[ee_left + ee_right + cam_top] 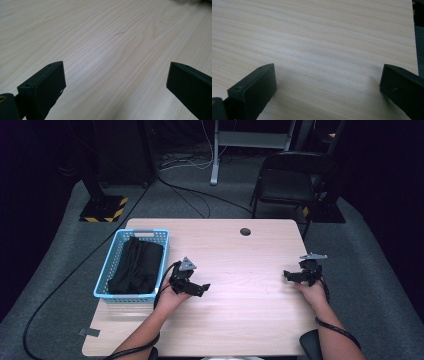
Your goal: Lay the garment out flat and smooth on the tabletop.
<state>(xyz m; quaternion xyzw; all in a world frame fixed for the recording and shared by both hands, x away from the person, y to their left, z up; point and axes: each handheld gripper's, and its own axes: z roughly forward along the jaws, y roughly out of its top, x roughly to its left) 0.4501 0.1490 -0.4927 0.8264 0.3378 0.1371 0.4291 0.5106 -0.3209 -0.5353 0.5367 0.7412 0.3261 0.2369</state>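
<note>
So we've got both hands resting on the light wood surface [235, 265], one claw in each. Our left claw [199, 289] sits just to the right of the blue basket [116, 251], close to its near corner but not touching it as far as we can tell. In the left gripper view the two black jaws stand wide apart with nothing but bare wood grain between them, so that claw is spread and holding nothing. The grey three-cornered plate [187, 264] on top of it catches the light in the high view.

Our right claw [290, 275] is over near the right edge of the surface, well apart from the left one, and points inward toward the middle. Same story in the right gripper view: jaws spread wide, plain wood between them, nothing pinched.

The black cloth [136, 266] is the nearest thing to our left claw. It lies folded inside the basket, taking up most of it, and looks to stay below the rim. The basket itself sits at the left edge of the surface.

Further back there's a round cable hole [245, 231] in the surface, and a black chair [290, 180] stands on the grey floor behind the far right corner.
</note>
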